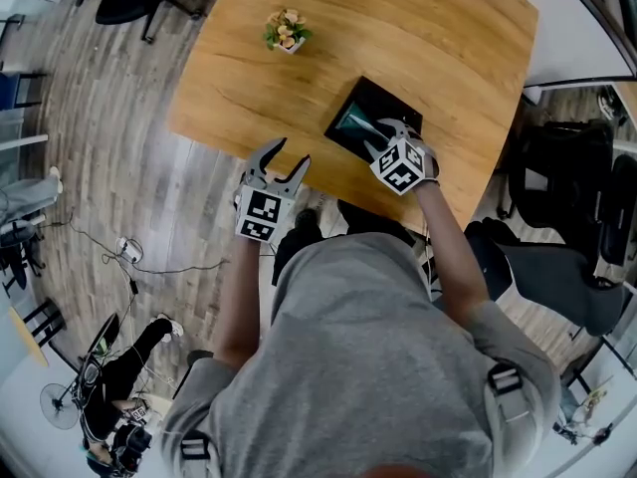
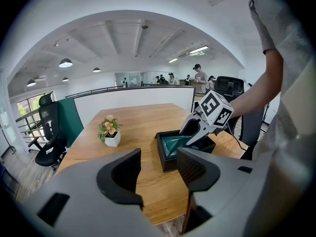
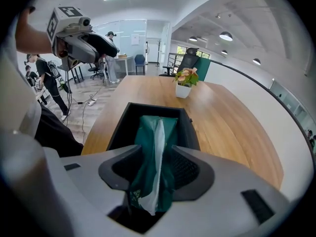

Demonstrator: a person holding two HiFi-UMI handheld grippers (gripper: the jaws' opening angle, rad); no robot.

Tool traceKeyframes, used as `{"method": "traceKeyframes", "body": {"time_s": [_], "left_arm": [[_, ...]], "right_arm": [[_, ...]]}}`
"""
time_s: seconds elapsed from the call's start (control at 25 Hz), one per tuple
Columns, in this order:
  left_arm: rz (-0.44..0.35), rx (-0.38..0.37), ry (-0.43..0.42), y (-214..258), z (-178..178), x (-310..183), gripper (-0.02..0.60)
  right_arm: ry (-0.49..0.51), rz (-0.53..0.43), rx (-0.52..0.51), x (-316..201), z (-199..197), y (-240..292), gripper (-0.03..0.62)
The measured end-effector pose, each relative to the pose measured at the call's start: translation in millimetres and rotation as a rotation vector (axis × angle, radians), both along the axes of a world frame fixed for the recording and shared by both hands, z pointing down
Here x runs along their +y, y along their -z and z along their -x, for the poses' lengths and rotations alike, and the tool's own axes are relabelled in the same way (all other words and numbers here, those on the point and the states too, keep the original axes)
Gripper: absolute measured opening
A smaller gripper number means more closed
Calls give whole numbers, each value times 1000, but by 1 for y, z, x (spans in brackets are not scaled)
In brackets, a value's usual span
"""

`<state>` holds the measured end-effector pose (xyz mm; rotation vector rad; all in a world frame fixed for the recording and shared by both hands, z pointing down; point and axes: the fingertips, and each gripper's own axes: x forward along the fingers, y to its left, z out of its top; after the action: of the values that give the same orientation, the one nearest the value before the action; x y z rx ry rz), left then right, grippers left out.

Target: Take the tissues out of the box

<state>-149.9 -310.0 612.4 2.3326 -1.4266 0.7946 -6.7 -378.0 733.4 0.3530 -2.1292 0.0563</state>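
Note:
A black open box point(image 1: 382, 102) sits near the front edge of the wooden table point(image 1: 398, 28). Inside it is a green tissue pack point(image 3: 155, 152) with a white strip down its middle. My right gripper point(image 3: 154, 167) is over the near end of the box, and its jaws are pressed onto the raised end of the pack. From the left gripper view, the right gripper point(image 2: 195, 135) tilts down into the box point(image 2: 170, 159). My left gripper point(image 1: 282, 162) hangs open and empty at the table's front edge, left of the box.
A small potted plant point(image 1: 287, 30) stands on the far part of the table. Black office chairs point(image 1: 567, 197) are to the right of the table. Cables lie on the wood floor point(image 1: 119, 252) at the left. People stand far off in the room.

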Motion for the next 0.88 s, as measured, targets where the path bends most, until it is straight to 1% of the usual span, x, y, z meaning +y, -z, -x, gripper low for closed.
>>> {"method": "traceKeyframes", "body": {"time_s": [0.12, 0.2, 0.28, 0.52, 0.88], "left_arm": [[5, 4, -3, -1, -2, 2, 241], [8, 4, -4, -1, -4, 3, 241], [10, 1, -4, -1, -4, 3, 239], [8, -1, 2, -2, -6, 3, 239], [0, -3, 8, -1, -8, 8, 239]], "right_arm": [[5, 14, 18, 2, 0, -4, 142], [2, 23, 20, 3, 0, -4, 87], [-1, 27, 20, 3, 1, -4, 59], [-7, 20, 30, 2, -2, -7, 17], [-3, 8, 31, 2, -2, -5, 9]]}}
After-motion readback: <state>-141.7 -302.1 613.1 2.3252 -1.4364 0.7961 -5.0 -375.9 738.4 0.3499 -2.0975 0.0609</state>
